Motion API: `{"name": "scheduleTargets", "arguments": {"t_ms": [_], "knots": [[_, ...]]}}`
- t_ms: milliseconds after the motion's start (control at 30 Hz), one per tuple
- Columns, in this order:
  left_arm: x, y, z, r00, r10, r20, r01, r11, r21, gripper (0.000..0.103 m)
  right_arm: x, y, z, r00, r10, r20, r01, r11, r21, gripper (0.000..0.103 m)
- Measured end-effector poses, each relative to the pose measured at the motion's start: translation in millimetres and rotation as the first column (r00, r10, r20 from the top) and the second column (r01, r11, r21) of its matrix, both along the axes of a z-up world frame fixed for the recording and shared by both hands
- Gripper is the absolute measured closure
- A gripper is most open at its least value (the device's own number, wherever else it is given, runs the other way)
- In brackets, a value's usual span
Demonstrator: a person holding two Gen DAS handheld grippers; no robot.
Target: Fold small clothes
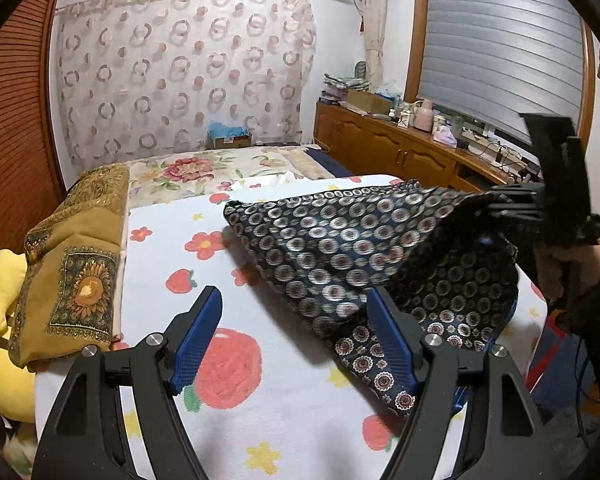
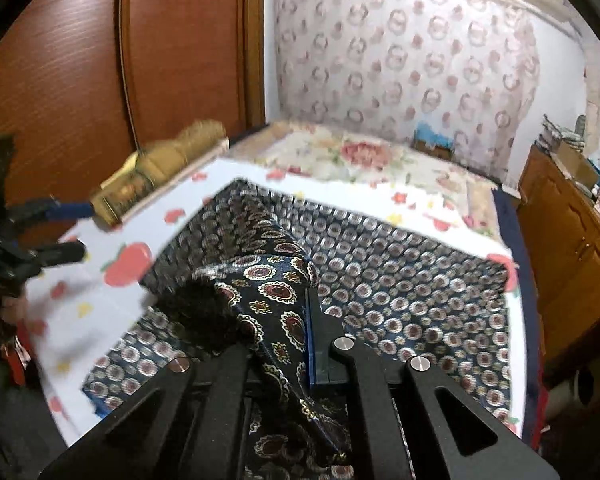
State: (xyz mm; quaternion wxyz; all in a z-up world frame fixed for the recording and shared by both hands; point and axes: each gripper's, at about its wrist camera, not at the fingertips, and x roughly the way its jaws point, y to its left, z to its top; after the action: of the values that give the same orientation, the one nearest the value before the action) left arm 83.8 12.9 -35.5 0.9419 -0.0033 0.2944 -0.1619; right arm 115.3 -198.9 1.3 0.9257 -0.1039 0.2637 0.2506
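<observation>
A dark navy garment with a medallion pattern point(image 1: 340, 248) lies on the white fruit-print sheet point(image 1: 172, 248); its right part is lifted off the bed. My left gripper point(image 1: 296, 332) is open and empty, low over the sheet, its right finger beside the garment's near corner. My right gripper point(image 2: 276, 320) is shut on a bunched edge of the garment point(image 2: 400, 280) and holds it up. The right gripper also shows in the left wrist view point(image 1: 512, 204), raised at the right, and the left gripper shows in the right wrist view point(image 2: 56, 232).
A folded mustard sunflower-print cloth point(image 1: 72, 272) lies at the bed's left edge, with a yellow plush point(image 1: 4, 292) beside it. A wooden sideboard point(image 1: 400, 152) with clutter stands at the right. A floral bedspread point(image 1: 204, 168) lies farther back.
</observation>
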Motion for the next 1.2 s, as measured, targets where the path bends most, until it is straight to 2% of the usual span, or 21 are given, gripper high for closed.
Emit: {"name": "scheduleTargets", "arguments": {"t_ms": [167, 400, 533, 567, 633, 700, 767, 833, 933, 1200], "knots": [[-2.2, -6.2, 2.8, 1.000, -0.015, 0.008, 0.015, 1.000, 0.002, 0.027, -14.8, -27.6, 1.8, 0.998, -0.053, 0.019, 0.053, 0.999, 0.011, 0.098], [-0.6, -15.7, 3.9, 0.999, -0.035, 0.009, 0.035, 0.999, 0.002, 0.027, -10.6, -68.3, -32.3, 0.982, -0.176, -0.065, 0.177, 0.984, 0.011, 0.098], [0.7, -19.2, 3.9, 0.999, -0.041, 0.009, 0.041, 0.999, 0.004, 0.027, -13.1, -76.2, -38.9, 0.973, -0.218, -0.077, 0.219, 0.976, 0.006, 0.098], [0.6, -20.3, 3.8, 0.999, -0.042, 0.009, 0.042, 0.999, 0.006, 0.027, -13.4, -77.6, -39.8, 0.971, -0.226, -0.081, 0.226, 0.974, 0.002, 0.097], [1.6, -20.9, 3.0, 0.999, -0.044, 0.009, 0.044, 0.999, 0.009, 0.027, -17.1, -78.8, -35.8, 0.960, -0.275, -0.059, 0.274, 0.961, -0.027, 0.079], [0.9, -21.4, 2.2, 0.999, -0.045, 0.010, 0.045, 0.999, 0.011, 0.027, -25.1, -81.1, -28.2, 0.953, -0.300, -0.042, 0.299, 0.954, -0.016, 0.078], [0.2, -22.8, 2.1, 0.999, -0.047, 0.010, 0.046, 0.999, 0.012, 0.027, -33.7, -86.0, -21.8, 0.953, -0.300, -0.034, 0.301, 0.954, 0.004, 0.071], [0.0, -24.1, 1.4, 0.999, -0.048, 0.010, 0.047, 0.999, 0.012, 0.027, -44.7, -87.4, -13.7, 0.950, -0.311, -0.004, 0.311, 0.950, 0.009, 0.058], [-0.2, -24.2, 0.9, 0.999, -0.048, 0.009, 0.048, 0.999, 0.011, 0.027, -56.0, -84.2, -4.9, 0.958, -0.284, 0.021, 0.283, 0.958, 0.042, 0.052], [-0.9, -25.5, 0.2, 0.999, -0.046, 0.007, 0.046, 0.999, 0.016, 0.027, -53.9, -31.6, -4.4, 0.988, -0.152, 0.018, 0.151, 0.987, 0.052, 0.050]]}}
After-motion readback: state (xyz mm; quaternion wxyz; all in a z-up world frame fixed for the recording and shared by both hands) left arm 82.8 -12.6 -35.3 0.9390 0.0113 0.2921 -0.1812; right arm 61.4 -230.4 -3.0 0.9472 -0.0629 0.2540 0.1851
